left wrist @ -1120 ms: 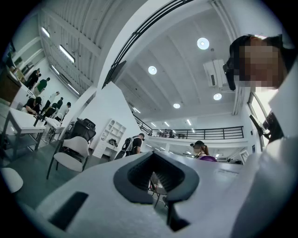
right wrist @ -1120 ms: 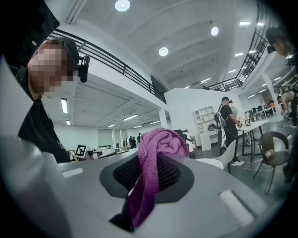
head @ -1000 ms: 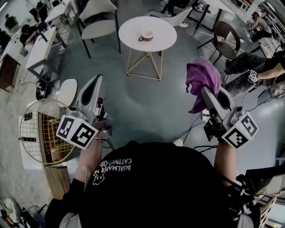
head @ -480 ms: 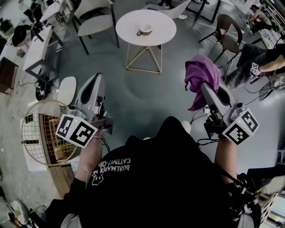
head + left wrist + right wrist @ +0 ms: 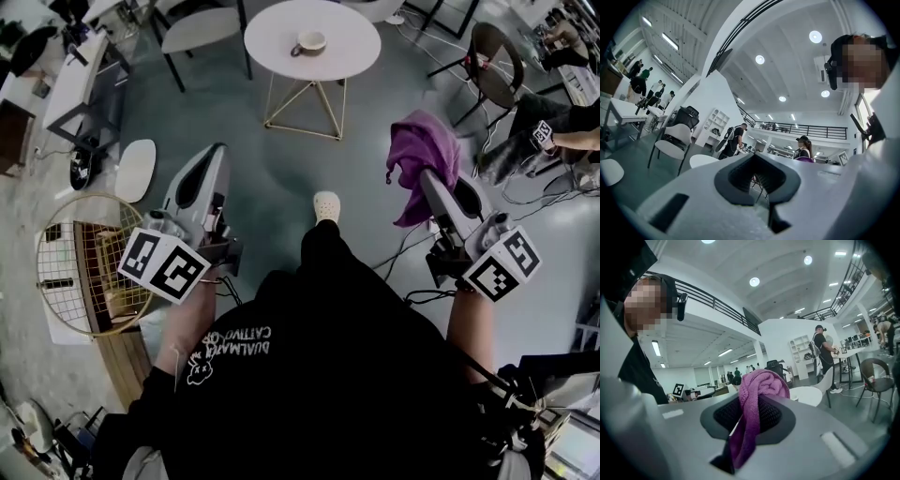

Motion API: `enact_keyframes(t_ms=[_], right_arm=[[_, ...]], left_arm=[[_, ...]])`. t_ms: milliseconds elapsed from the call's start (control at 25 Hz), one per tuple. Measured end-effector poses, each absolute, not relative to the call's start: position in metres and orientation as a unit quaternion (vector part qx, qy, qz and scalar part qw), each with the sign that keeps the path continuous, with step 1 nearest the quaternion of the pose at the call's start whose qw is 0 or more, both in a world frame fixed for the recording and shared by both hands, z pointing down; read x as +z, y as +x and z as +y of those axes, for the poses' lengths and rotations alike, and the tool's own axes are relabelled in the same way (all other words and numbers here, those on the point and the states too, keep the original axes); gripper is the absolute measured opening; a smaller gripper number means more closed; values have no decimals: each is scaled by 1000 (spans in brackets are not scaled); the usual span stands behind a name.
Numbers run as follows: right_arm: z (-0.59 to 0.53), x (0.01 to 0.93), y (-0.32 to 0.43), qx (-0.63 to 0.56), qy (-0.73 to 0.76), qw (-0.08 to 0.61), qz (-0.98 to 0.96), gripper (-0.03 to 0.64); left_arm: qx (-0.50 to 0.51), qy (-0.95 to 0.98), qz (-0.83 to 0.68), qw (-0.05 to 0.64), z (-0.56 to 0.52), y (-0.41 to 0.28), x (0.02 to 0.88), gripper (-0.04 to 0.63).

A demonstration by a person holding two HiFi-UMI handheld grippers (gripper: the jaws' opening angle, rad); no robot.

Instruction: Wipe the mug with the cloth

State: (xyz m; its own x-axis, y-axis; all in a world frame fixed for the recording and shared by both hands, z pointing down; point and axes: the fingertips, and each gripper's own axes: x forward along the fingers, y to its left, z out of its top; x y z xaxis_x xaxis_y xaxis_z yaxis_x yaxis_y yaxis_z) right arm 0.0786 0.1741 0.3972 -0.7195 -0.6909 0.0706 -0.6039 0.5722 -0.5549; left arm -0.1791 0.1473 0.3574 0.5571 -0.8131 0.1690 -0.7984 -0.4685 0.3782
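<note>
**Holding the cloth, with the mug far ahead of my fingers**

My right gripper is clamped on the purple cloth. In the right gripper view the jaws of that gripper pinch a twisted fold of the cloth. A rolled bunch stands up past my fingertips and a tail runs back down the seam between them. From the head view the cloth drapes over the tip of my right fingers and hangs down on both sides of them.

My left gripper is closed on nothing. In the left gripper view the two halves of that gripper meet, and only the hall shows beyond them.

The mug stands on a round white table, well ahead of both sets of fingers and roughly between their lines. It touches neither the cloth nor either gripper. Both grippers are held in the air over the grey floor, well apart from each other. My shoe shows between them, just behind my fingertips.
</note>
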Motion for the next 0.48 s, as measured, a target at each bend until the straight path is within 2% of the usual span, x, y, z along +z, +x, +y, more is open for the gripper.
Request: enact_keyframes(t_ms=[480], right_arm=[[178, 461, -14, -290, -348, 85, 887, 78]], left_arm=[[12, 862, -462, 208, 161, -245, 416, 5]])
